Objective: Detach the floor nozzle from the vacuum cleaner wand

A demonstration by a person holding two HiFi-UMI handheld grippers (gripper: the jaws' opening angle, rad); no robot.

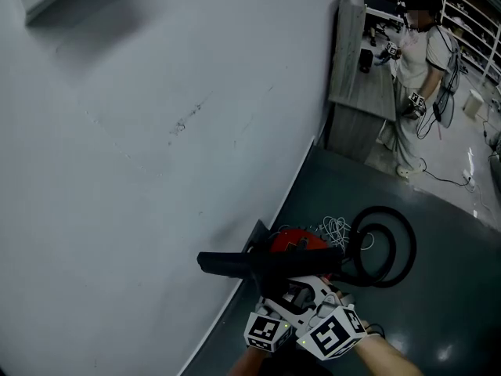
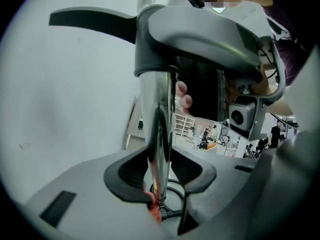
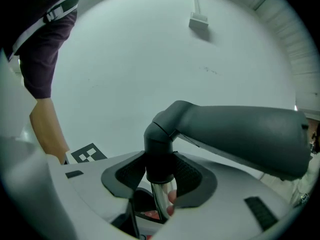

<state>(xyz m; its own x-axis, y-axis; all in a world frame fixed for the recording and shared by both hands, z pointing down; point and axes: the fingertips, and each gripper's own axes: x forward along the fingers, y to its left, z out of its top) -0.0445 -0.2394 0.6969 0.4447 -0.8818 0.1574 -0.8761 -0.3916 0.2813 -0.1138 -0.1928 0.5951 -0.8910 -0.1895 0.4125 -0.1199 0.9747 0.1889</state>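
**Grip stage, before separation.** The chrome wand (image 2: 157, 119) stands upright close to the wall (image 1: 156, 131), with the floor nozzle (image 3: 240, 134) at its raised end. The red vacuum cleaner body (image 1: 293, 240) and its looped hose (image 1: 391, 245) lie on the floor (image 1: 438, 304) beneath.

- **Left gripper** (image 2: 161, 171): its fingers pinch the bare wand below the joint.
- **Right gripper** (image 3: 159, 176): its fingers stand wide, and the pads bear on both sides of the nozzle's dark collar (image 3: 160, 159), just above the chrome tube.

With 2 holds set either side of the joint, the step in hand appears to be securing both parts. The next move likely calls for a steady left hold while the right draws the collar off along the wand's axis, perhaps with a slight twist. No release catch can be made out.
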